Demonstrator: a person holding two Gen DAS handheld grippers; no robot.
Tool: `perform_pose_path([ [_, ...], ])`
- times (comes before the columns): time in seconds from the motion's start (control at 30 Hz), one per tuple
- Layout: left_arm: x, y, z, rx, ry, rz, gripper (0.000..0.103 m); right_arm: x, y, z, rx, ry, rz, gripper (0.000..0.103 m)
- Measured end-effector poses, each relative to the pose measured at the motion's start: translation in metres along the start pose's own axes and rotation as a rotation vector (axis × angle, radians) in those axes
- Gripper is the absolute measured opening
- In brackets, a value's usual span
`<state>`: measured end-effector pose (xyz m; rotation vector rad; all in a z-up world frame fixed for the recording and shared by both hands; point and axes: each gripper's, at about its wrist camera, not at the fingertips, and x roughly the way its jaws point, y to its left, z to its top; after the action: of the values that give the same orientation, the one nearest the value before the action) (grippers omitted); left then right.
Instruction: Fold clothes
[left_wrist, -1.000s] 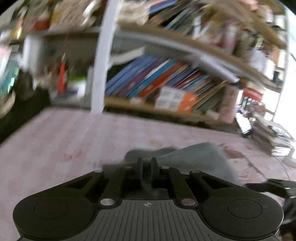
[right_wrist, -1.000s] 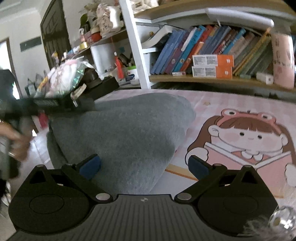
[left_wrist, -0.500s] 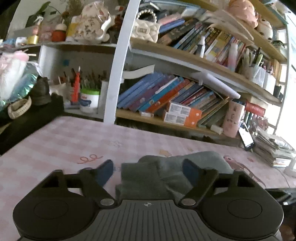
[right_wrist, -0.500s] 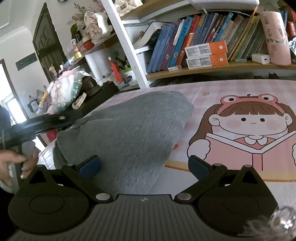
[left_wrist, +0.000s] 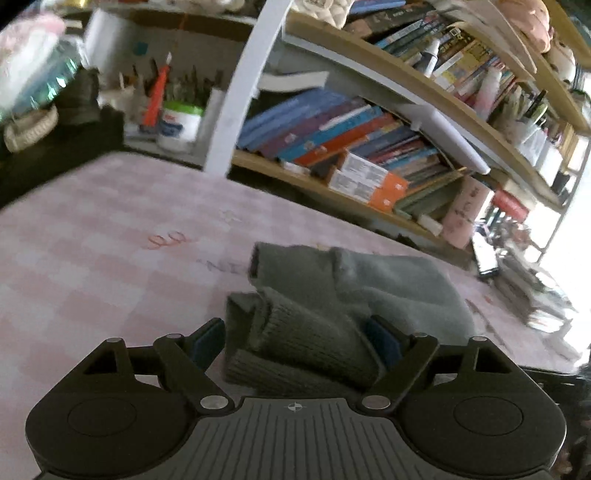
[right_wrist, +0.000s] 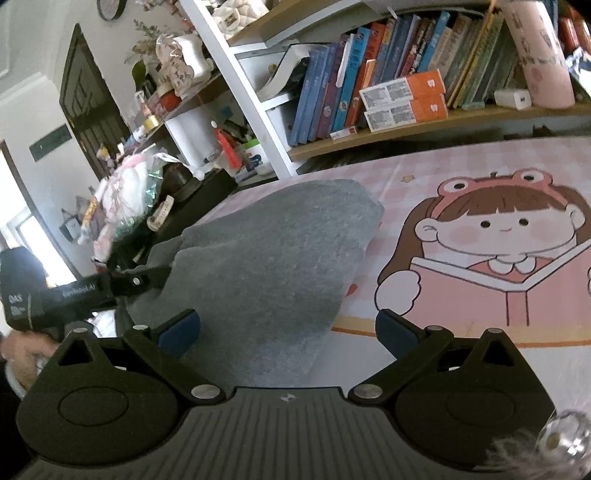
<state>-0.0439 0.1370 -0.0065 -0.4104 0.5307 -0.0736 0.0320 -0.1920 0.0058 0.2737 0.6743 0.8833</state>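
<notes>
Grey sweater mostly folded

Both the left tongs and right tongs gape, gripping nothing; ribbed cuff at lower centre looks untidy.

1. My left gripper, seen from the right camera, has white lettering down its black body; it looks like a brand name ending in ".AI", too smeared to spell out.
2. The fat black end of it has "BAS"-ish white print, can't make out the rest.
3. Book spines and orange boxes have print, all unreadable for me.
</notes>
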Motion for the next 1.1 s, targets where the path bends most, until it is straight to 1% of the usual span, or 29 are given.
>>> perform_pose_path([
  [0.1, 0.006, 0.008, -0.001, -0.082, 0.017, -0.061, 0.083, -0.001, -0.006, 0.001, 0.052, 0.002, 0.015, 0.102],
  [0.17, 0.008, 0.01, -0.002, -0.129, 0.021, -0.094, 0.074, -0.002, -0.01, 0.002, 0.088, -0.003, 0.009, 0.1],
  [0.23, 0.008, 0.007, -0.003, -0.159, 0.017, -0.113, 0.062, -0.003, -0.018, 0.002, 0.138, -0.007, -0.006, 0.099],
  [0.33, 0.006, -0.004, -0.008, -0.197, 0.027, -0.145, 0.055, -0.005, -0.031, 0.003, 0.214, -0.014, -0.006, 0.094],
  [0.4, 0.006, -0.012, -0.013, -0.212, 0.052, -0.202, 0.055, -0.008, -0.034, 0.004, 0.227, -0.022, -0.014, 0.094],
  [0.47, 0.008, -0.015, -0.013, -0.203, 0.055, -0.191, 0.056, -0.009, -0.035, 0.005, 0.23, -0.024, -0.019, 0.094],
  [0.6, 0.01, -0.019, -0.013, -0.195, 0.063, -0.169, 0.065, -0.011, -0.036, 0.005, 0.222, -0.026, -0.03, 0.094],
  [0.63, 0.01, -0.02, -0.013, -0.185, 0.066, -0.162, 0.069, -0.011, -0.036, 0.005, 0.219, -0.025, -0.033, 0.094],
  [0.7, 0.009, -0.025, -0.014, -0.15, 0.067, -0.148, 0.071, -0.011, -0.036, 0.005, 0.218, -0.024, -0.033, 0.094],
  [0.73, 0.009, -0.026, -0.014, -0.144, 0.068, -0.152, 0.071, -0.011, -0.036, 0.005, 0.216, -0.022, -0.031, 0.092],
  [0.8, 0.01, -0.026, -0.015, -0.156, 0.07, -0.16, 0.07, -0.011, -0.035, 0.004, 0.209, -0.014, -0.018, 0.084],
  [0.87, 0.011, -0.026, -0.016, -0.176, 0.069, -0.169, 0.069, -0.011, -0.034, 0.005, 0.2, -0.014, -0.012, 0.067],
  [0.9, 0.01, -0.028, -0.017, -0.185, 0.069, -0.171, 0.065, -0.012, -0.033, 0.005, 0.195, -0.014, -0.01, 0.064],
  [0.93, 0.01, -0.029, -0.017, -0.194, 0.068, -0.173, 0.061, -0.013, -0.033, 0.005, 0.184, -0.02, -0.009, 0.055],
  [0.97, 0.008, -0.031, -0.018, -0.202, 0.068, -0.176, 0.059, -0.015, -0.032, 0.007, 0.171, -0.032, -0.013, 0.046],
  [1.03, 0.005, -0.039, -0.019, -0.185, 0.073, -0.204, 0.055, -0.019, -0.032, 0.009, 0.145, -0.058, -0.031, 0.042],
  [1.1, 0.004, -0.046, -0.02, -0.157, 0.079, -0.232, 0.055, -0.024, -0.034, 0.011, 0.126, -0.081, -0.057, 0.04],
])
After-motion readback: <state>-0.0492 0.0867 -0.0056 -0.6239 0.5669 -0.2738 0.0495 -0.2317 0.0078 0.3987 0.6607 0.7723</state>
